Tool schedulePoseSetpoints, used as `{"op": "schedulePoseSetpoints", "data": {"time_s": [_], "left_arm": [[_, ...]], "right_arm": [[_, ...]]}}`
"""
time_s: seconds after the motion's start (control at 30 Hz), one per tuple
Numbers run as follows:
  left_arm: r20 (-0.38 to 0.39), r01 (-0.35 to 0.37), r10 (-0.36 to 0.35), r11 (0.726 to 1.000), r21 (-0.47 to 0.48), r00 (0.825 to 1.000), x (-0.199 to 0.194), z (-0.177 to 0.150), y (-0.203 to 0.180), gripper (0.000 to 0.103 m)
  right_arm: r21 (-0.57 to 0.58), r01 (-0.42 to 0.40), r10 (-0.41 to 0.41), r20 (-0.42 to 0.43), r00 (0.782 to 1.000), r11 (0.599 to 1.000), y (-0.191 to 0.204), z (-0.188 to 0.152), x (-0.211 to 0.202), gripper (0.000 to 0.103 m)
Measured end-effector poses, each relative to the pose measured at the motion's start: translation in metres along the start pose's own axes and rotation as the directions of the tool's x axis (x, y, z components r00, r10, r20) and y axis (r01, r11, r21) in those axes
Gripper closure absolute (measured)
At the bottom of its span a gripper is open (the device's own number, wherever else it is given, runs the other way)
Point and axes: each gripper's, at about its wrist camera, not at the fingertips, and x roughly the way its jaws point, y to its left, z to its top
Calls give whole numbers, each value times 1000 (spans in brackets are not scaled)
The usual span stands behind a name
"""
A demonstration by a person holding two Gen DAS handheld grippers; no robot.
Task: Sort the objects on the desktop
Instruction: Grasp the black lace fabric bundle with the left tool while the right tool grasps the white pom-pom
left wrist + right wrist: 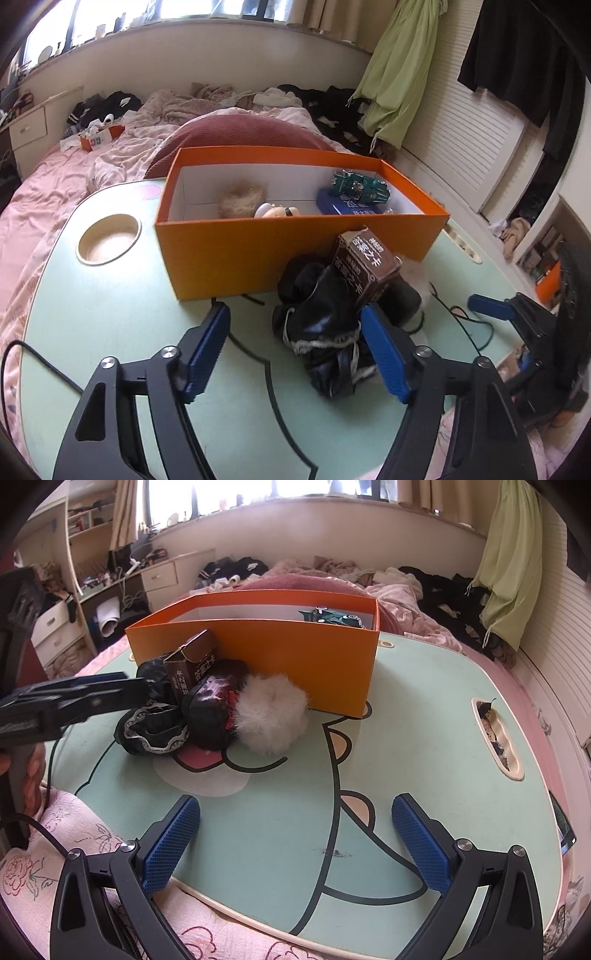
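An orange open box [295,254] stands at the back of the mint-green table [424,738]. In it lie a green toy car [360,186], a blue packet [347,206], a beige furry piece [240,199] and a small white and orange figure [277,211]. In front of the box is a pile: a black shiny pouch [321,325], a brown card box [365,266] leaning on it, a dark glossy case [212,705] and a white fluffy ball [271,716]. My left gripper [294,308] is open at the pile, its right pad beside the pouch. My right gripper [295,801] is open over bare table.
A round cup recess [109,238] sits at the table's left, and a long slot [498,738] at its right edge. Behind the table are a red cushion [236,133] and a bed strewn with clothes. A hand [29,775] holds the left gripper's handle.
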Motion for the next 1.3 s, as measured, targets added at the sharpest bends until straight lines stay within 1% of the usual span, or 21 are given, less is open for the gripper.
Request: {"op": "schedulePoseSetpoints", "data": {"time_s": [0.03, 0.07, 0.1, 0.17, 0.27, 0.47, 0.57, 0.6, 0.67, 0.8, 0.87, 1.03, 1.13, 1.2, 1.23, 1.27, 1.3], "left_arm": [[-8, 4, -4, 1000, 6, 1000, 5, 1, -2, 33], [-19, 11, -11, 1000, 12, 1000, 8, 1, -4, 39], [-35, 21, -20, 1000, 19, 999, 12, 0, -6, 47], [-56, 19, -17, 999, 43, 998, 16, -4, -11, 56], [-47, 2, 0, 998, 62, 999, 12, -7, -14, 62], [-8, -15, 16, 998, 53, 1000, -10, -24, -6, 62], [3, -17, 17, 998, 61, 1000, -19, -33, -2, 62], [7, -17, 16, 998, 60, 1000, -21, -34, -1, 62], [10, -9, 8, 999, 44, 1000, -22, -36, 2, 62], [4, 4, -4, 1000, 22, 1000, -18, -34, 6, 61], [8, -4, 4, 999, 35, 1000, -18, -35, 4, 61], [9, 1, -2, 999, 33, 1000, -17, -36, 4, 61], [10, 1, -1, 999, 33, 1000, -17, -36, 4, 61], [11, 0, 0, 999, 35, 1000, -18, -37, 3, 61], [11, 1, -1, 999, 34, 1000, -18, -37, 3, 61], [11, 3, -4, 999, 32, 1000, -18, -37, 3, 61], [11, 6, -6, 1000, 31, 1000, -18, -38, 4, 61]], "right_arm": [[0, 0, 0, 0, 1000, 1000, 0, 0, 0, 0], [0, 0, 0, 0, 1000, 1000, -1, -1, 0, 0], [0, 0, 0, 0, 1000, 1000, -1, 0, 0, 0], [-1, 0, 0, 0, 1000, 1000, -1, -1, 0, 0], [0, 0, 0, 1, 1000, 1000, 0, 0, 0, 0], [3, -1, 1, -6, 1000, 1000, 0, 4, 0, 0], [17, -29, 29, -22, 999, 999, 0, 13, 1, 0], [27, -42, 42, -24, 999, 999, -1, 17, 0, 1], [55, -51, 52, -13, 999, 997, -5, 27, 1, 6], [66, 16, -17, 11, 1000, 998, -9, 46, 4, 9], [56, 37, -37, 12, 999, 998, -9, 53, 8, 15], [15, 12, -11, -16, 1000, 1000, 2, 62, 21, 25], [-34, 19, -19, -17, 1000, 999, 12, 63, 27, 27], [-50, 21, -22, -32, 999, 999, 14, 62, 33, 35], [-50, 11, -14, -52, 999, 999, 14, 63, 38, 51], [-43, -6, 3, -71, 997, 999, 12, 62, 41, 70], [-28, -29, 27, -61, 998, 999, 9, 61, 40, 70]]}}
